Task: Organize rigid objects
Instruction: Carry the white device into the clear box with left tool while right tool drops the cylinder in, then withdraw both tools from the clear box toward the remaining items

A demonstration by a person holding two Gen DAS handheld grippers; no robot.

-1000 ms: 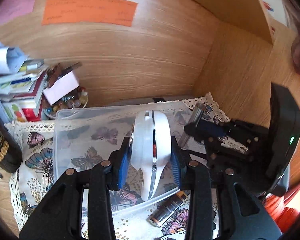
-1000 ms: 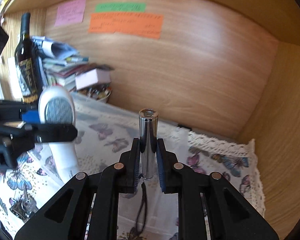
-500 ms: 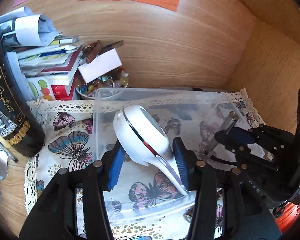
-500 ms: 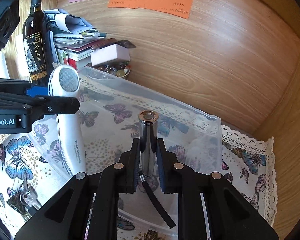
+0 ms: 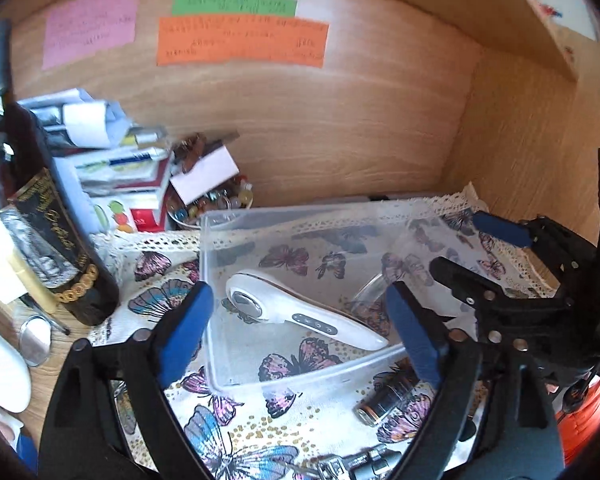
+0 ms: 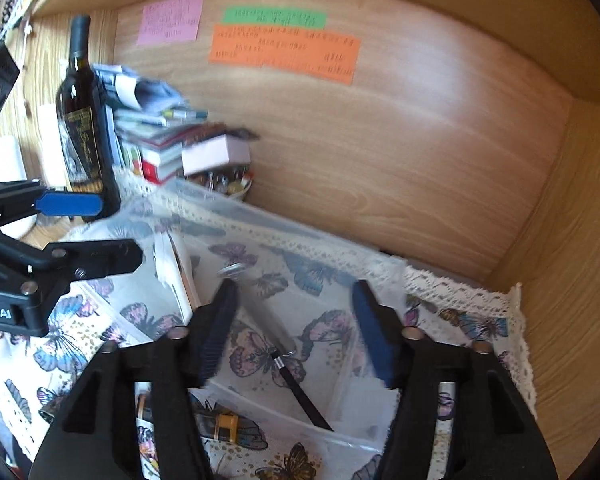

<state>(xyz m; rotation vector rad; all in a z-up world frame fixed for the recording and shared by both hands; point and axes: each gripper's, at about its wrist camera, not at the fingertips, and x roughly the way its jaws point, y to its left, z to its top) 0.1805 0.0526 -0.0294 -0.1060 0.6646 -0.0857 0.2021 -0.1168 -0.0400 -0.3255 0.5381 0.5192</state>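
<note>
A butterfly-print cloth [image 5: 236, 432] covers the wooden desk [image 5: 4, 320], and a clear bin [image 5: 300, 376] sits on it to collect loose items. Both grippers' jaws have just opened: the left gripper [image 5: 300, 328] has released the white handheld device [image 5: 300, 316], which lies flat inside the bin toward 12 o'clock of its jaws. The right gripper [image 6: 296, 332] is empty too, with the metal flashlight [image 6: 260, 312] tilted in the bin between its jaws.

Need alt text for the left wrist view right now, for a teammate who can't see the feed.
The open left gripper hangs over a clear plastic bin where a white handheld device lies loose on a butterfly-print cloth. The right gripper is open at right; a dark wine bottle stands at left.
</note>
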